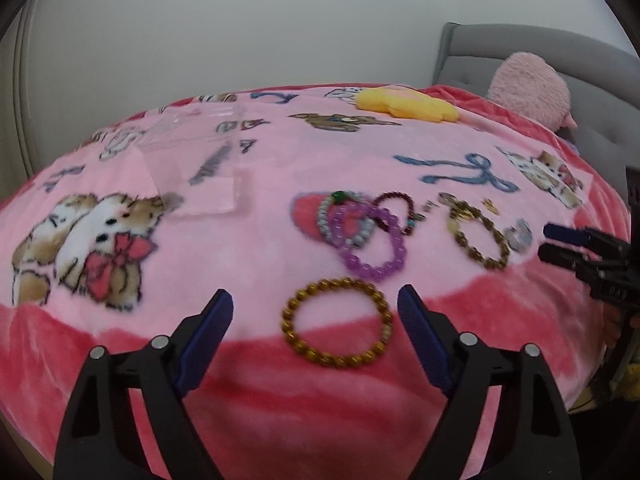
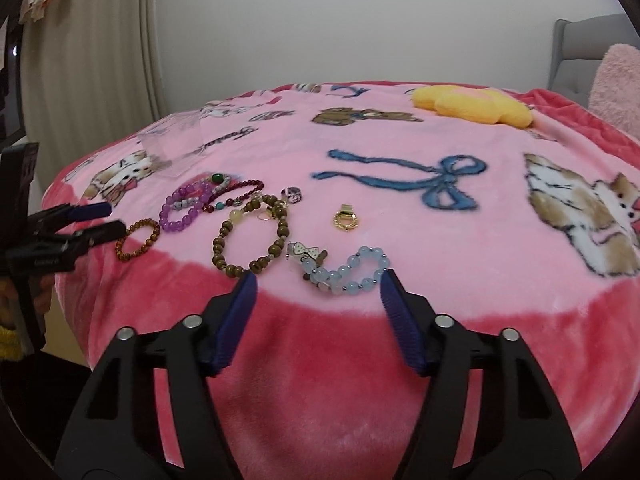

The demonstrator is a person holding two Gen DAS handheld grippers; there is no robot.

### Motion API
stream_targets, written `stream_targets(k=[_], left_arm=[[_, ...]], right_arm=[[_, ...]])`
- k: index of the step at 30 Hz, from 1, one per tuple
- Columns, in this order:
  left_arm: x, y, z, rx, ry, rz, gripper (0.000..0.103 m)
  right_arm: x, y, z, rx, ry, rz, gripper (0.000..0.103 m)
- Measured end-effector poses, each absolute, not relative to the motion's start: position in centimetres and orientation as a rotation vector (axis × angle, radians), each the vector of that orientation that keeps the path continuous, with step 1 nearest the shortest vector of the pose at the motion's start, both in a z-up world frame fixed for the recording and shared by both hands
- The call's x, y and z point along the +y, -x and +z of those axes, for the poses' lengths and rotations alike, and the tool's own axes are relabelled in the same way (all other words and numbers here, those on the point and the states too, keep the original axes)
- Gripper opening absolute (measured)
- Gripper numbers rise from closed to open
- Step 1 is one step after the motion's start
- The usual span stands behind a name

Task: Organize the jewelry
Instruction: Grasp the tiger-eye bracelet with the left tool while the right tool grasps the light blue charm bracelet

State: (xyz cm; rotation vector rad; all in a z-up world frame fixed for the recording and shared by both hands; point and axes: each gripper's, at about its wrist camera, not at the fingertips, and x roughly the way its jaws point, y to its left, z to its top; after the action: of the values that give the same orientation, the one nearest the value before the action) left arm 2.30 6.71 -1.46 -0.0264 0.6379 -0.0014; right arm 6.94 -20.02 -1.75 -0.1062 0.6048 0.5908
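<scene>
At twelve o'clock of my spread left tongs (image 1: 316, 308) lies the amber bracelet (image 1: 337, 322); my right tongs (image 2: 318, 290) gape before the pale-blue bracelet (image 2: 349, 270).

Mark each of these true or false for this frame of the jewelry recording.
1. Both grippers are open and hold nothing. True: the left gripper and the right gripper are both empty.
2. The amber beaded bracelet lies in front of the left gripper. True.
3. The pale blue beaded bracelet sits inside the clear plastic box. False: it lies on the pink blanket.
4. The purple beaded bracelet lies alone. False: it overlaps other bracelets.
</scene>
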Motion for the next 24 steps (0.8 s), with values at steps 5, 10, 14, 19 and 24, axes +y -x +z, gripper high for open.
stream_targets(k=[5, 10, 14, 19, 24], left_arm=[[7.6, -3.5, -2.4, 0.695, 0.059, -0.016, 0.067], [7.5, -4.0, -3.5, 0.733, 0.028, -0.028, 0.057], [7.6, -4.2, -3.6, 0.737, 0.028, -0.012, 0.051], [7.6, -4.5, -3.9, 0.74, 0.011, 0.003, 0.039], [7.7, -4.5, -3.8, 0.751, 0.007, 0.02, 0.019]], right_arm=[[-19.0, -7.1, -1.5, 0.565, 0.191, 0.594, 0.045], [-17.9, -8.1, -2.0, 0.604, 0.246, 0.592, 0.031], [-17.7, -8.5, -2.1, 0.618, 0.269, 0.583, 0.024], [-17.3, -8.7, -2.2, 0.627, 0.29, 0.571, 0.014], [-17.2, -8.9, -2.0, 0.627, 0.286, 0.568, 0.011]])
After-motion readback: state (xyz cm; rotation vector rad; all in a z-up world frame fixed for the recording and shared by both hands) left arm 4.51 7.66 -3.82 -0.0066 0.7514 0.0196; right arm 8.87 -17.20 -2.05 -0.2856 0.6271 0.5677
